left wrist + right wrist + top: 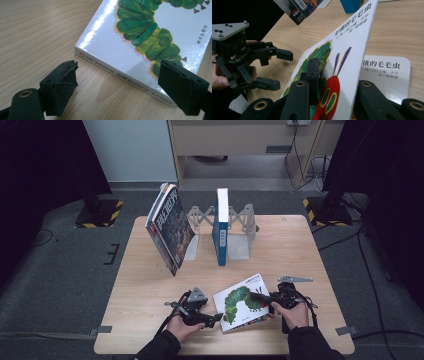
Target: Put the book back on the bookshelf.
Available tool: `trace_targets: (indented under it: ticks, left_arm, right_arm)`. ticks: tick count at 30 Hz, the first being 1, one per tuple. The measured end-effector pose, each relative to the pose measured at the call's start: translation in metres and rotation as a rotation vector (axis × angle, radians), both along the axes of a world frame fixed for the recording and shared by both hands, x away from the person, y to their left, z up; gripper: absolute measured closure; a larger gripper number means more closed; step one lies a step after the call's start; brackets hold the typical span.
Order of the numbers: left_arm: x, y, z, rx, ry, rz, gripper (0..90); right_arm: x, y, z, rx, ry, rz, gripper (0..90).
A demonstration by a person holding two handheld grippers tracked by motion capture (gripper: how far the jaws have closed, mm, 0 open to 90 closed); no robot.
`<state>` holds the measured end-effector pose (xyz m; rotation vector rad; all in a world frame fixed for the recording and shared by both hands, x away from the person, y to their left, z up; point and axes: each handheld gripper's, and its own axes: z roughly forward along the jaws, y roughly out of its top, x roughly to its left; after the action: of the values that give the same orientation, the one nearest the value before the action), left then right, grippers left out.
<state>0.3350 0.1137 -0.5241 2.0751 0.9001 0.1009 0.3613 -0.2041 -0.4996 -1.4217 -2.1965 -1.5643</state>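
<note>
Room: grey carpet around a pale wooden table [150, 290], with dark stands at the back corners and cables trailing on the floor.
Table: the working things sit at the near edge, close to the person's hands; the storage things stand at the far side.
Book: a white picture book [239, 296] with a green caterpillar on its cover lies near the front edge, between the two claws, spine toward the left one.
Cover: the front cover [342, 65] is lifted off the title page [387, 75], which lies flat under it, so the book is being opened from its right edge.
Right claw: the right claw [264, 296] pinches the raised cover, one jaw on the printed face and one behind it; the narrow grip suits a thin board.
Left claw: the left claw [216, 318] stands wide and holds nothing, its jaws straddling the near spine corner in the left gripper view [117, 82]. Probably it waits there to steady the book, though I cannot tell whether a pad touches the spine.
Bookend: a grey folding bookend [240, 227] stands at the back, there to keep books upright.
Blue book: a blue book [221, 227] stands upright in it.
Leaning book: a dark-covered book [170, 227] tilts against the bookend's left end, only partly supported.
Bracket: a small grey metal bracket [295, 279] lies loose beside the right hand [294, 314].
</note>
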Motion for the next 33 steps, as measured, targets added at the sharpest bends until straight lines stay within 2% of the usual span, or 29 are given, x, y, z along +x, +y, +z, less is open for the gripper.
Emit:
trace_targets:
  ticks: [4,10,16,22,25,30,33]
  left_arm:
    - [0.000,-0.003,-0.002,-0.003,0.013,-0.007,14.0]
    - [0.000,-0.008,-0.003,-0.049,0.051,-0.018,13.1]
    - [0.000,-0.011,-0.006,-0.037,0.067,-0.031,11.7]
    - [-0.001,-0.016,-0.008,-0.039,0.054,-0.062,9.6]
    - [0.000,-0.018,-0.009,-0.040,0.047,-0.068,6.5]
    - [0.000,-0.018,-0.010,-0.052,0.048,-0.061,5.7]
    - [0.000,-0.018,-0.010,-0.045,0.038,-0.067,4.9]
  right_arm:
    - [-0.001,0.000,0.002,0.041,0.007,-0.002,78.5]
    - [-0.002,0.000,0.005,0.085,0.025,-0.007,82.6]
    - [-0.003,0.000,0.009,0.117,-0.021,0.017,83.9]
    - [-0.004,-0.002,0.015,0.170,-0.075,0.029,85.4]
    - [-0.004,-0.002,0.015,0.177,-0.085,0.030,85.2]
    - [-0.003,-0.003,0.012,0.148,-0.093,0.017,84.5]
    - [-0.003,-0.003,0.011,0.130,-0.088,0.006,83.6]
